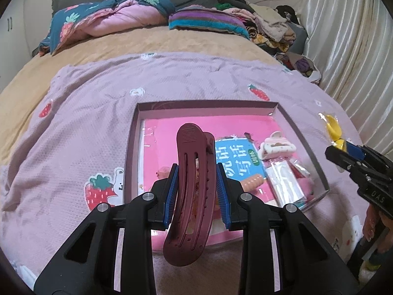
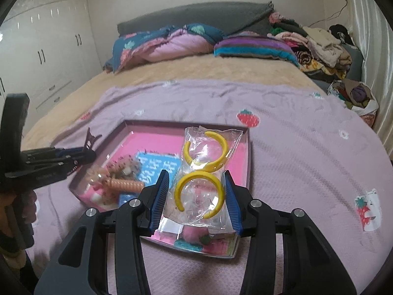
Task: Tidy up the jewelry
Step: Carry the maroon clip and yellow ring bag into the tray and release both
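Gripping a maroon hair clip [image 1: 190, 184], left tongs [image 1: 196, 191] above tray rim [image 1: 131, 145], right tongs [image 2: 196, 201] pinching bagged yellow hoops [image 2: 203, 172].

This is a bedroom in a home. Straight ahead of the tools stretches a wide bed under a tan quilted cover [image 2: 196, 73], with a lilac strawberry-print blanket [image 2: 294, 142] spread nearest them. Beyond it, at the far end, a grey upholstered headboard [image 2: 196, 16] backs a rumpled navy-and-pink strawberry quilt [image 2: 162, 41] and a folded purple-and-teal striped fleece blanket [image 2: 255, 46]. Far right of the tools sits a heap of mixed folded clothes [image 2: 319, 41] against a cream satin curtain [image 1: 348, 49]; far left stand white built-in wardrobe doors with dark handles [image 2: 49, 39]
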A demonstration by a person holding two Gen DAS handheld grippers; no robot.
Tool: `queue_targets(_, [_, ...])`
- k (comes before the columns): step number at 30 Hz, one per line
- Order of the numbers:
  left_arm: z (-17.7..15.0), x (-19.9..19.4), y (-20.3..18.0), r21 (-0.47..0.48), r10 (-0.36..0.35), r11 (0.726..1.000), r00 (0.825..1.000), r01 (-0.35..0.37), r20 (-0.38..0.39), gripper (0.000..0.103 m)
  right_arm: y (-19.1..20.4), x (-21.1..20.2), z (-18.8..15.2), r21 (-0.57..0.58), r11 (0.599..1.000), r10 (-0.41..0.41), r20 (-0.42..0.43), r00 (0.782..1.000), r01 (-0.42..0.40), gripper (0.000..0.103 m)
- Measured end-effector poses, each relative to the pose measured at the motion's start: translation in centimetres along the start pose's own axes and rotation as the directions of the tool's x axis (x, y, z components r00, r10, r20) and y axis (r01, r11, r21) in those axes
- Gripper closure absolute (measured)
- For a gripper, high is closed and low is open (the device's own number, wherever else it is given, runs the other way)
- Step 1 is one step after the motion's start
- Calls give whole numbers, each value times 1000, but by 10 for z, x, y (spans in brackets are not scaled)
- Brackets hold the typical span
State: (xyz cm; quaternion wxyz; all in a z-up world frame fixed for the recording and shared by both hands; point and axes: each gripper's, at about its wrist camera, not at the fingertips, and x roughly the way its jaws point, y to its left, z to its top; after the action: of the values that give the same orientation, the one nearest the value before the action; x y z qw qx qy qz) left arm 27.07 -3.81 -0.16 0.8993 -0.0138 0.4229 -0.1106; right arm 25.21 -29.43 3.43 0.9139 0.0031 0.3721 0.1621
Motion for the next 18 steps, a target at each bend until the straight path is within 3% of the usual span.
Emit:
queue_targets(8, [-10,19,11,-20,16,1000,999,-16,-40,81,5,39,-18,-8,1000,4,-93,996,-5,60])
queue_targets(18, [-17,29,14,-27,17,999,998,-19,-66,81,15,48,-24,-22,998,57,-119,991,-61,57])
